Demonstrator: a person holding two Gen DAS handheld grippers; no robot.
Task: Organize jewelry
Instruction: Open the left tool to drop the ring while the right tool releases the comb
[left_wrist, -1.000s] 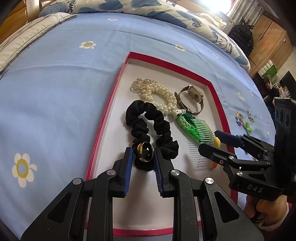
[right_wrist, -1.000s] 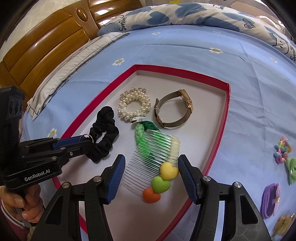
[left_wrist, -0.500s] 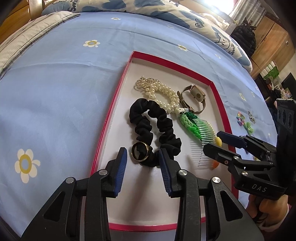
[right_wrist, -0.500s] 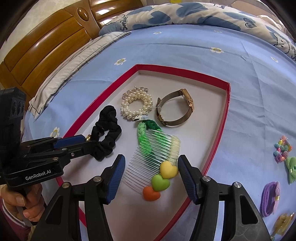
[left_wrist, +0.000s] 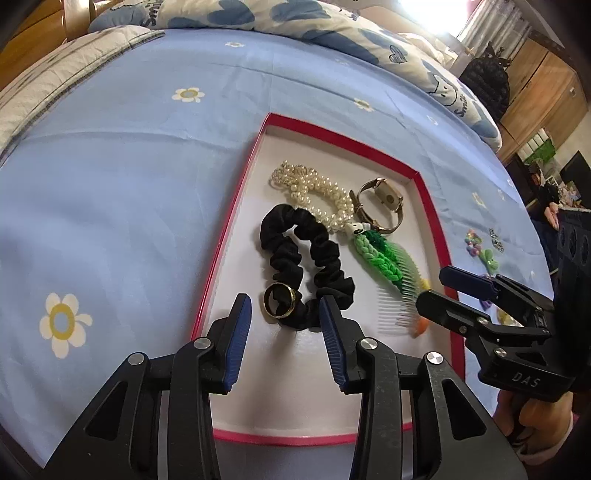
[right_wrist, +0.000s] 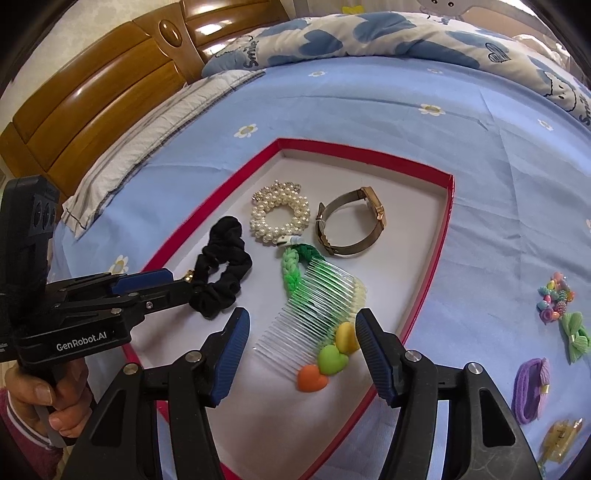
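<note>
Gold metal ring (left_wrist: 279, 305) lies on the black fabric scrunchie (left_wrist: 303, 266) in the red-rimmed white tray (left_wrist: 236, 206), just ahead of the left gripper (left_wrist: 285, 314); jaws are opening, pads clear of ring. Right gripper (right_wrist: 301, 325) is approx. half open, empty, straddling the clear plastic comb w/ heart trim (right_wrist: 312, 314). Bare tray floor lies near the front rim.

We see the gold metal ring (left_wrist: 279, 305) lying on the black fabric scrunchie (left_wrist: 306, 266) in the red-rimmed tray (left_wrist: 236, 221), left of the clear plastic comb (left_wrist: 397, 295).

Your left gripper (left_wrist: 285, 318) tilts downward, its jaws opening with nothing pressed between them. Your right gripper (right_wrist: 301, 332) tilts down too, jaws wide apart.
</note>
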